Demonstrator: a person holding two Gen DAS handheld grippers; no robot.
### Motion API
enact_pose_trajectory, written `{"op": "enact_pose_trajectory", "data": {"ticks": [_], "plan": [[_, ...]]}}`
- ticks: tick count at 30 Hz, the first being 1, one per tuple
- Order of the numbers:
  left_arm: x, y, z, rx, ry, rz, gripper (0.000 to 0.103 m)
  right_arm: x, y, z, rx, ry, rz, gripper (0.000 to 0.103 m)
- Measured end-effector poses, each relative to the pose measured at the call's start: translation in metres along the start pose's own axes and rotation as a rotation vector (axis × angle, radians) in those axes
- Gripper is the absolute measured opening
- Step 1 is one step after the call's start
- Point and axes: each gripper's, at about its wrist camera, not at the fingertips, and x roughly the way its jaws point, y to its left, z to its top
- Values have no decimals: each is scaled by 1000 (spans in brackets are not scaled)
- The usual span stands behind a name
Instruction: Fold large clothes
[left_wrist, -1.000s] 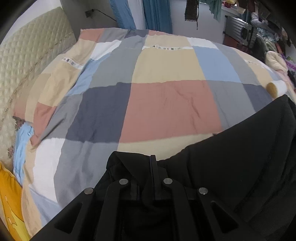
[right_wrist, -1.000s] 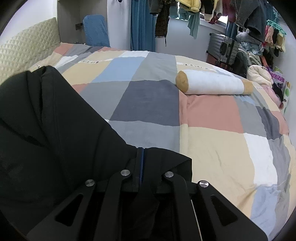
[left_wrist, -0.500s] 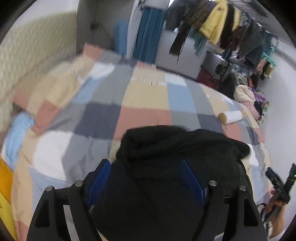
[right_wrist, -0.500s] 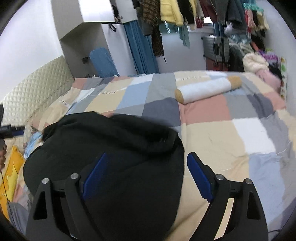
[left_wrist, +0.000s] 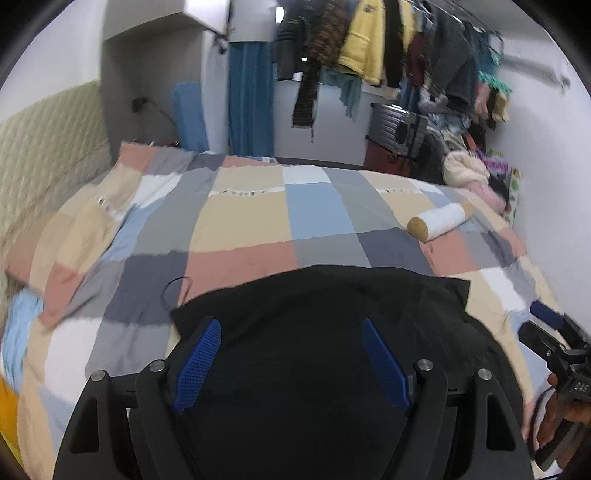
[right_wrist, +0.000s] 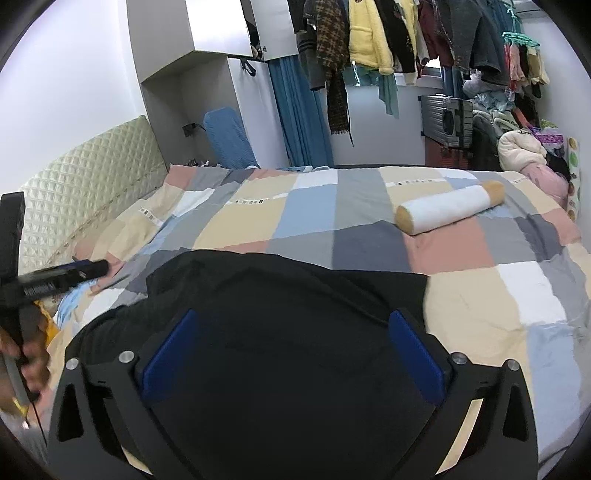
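Note:
A large black garment (left_wrist: 321, 295) lies in a flat folded heap on the near part of the patchwork quilt (left_wrist: 240, 221); a thin drawstring loop (left_wrist: 177, 286) sticks out at its left corner. My left gripper (left_wrist: 291, 325) hangs above it, open, with nothing between its blue pads. In the right wrist view the same garment (right_wrist: 288, 280) lies below my right gripper (right_wrist: 293, 315), whose jaws are opening wide and hold nothing. Each gripper shows in the other's view: the right one (left_wrist: 554, 339) at the right edge, the left one (right_wrist: 62, 277) at the left edge, in a hand (right_wrist: 33, 354).
A white bolster with tan ends (right_wrist: 447, 208) lies on the far right of the bed. A quilted headboard (right_wrist: 85, 199) runs along the left. Hanging clothes (right_wrist: 369, 33), a grey suitcase (right_wrist: 447, 118) and piled laundry (right_wrist: 521, 147) stand beyond the bed.
Both grippers were shut on the black garment's edge; they have let go, opened and risen back from it. The garment now lies on the quilt.

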Motion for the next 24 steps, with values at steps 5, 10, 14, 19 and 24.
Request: {"op": "enact_pose_trajectory", "data": {"ticks": [5,10,14,19,24], "plan": [[49,-32,-9,182,-64,58,78,59,20,3,-2,33,-2,102],[86,-29,-26,160,-13,34,78,107,22,-7,-13,117,-31,102],[96,-21,-42,101,-5,-3,78,119,12,-21,40,159,-34,102],[98,-19,-56,83,-10,-12,79,127,3,-37,75,206,24,103],[104,-7,-63,21,1,-50,83,128,10,-45,52,199,21,103]]}}
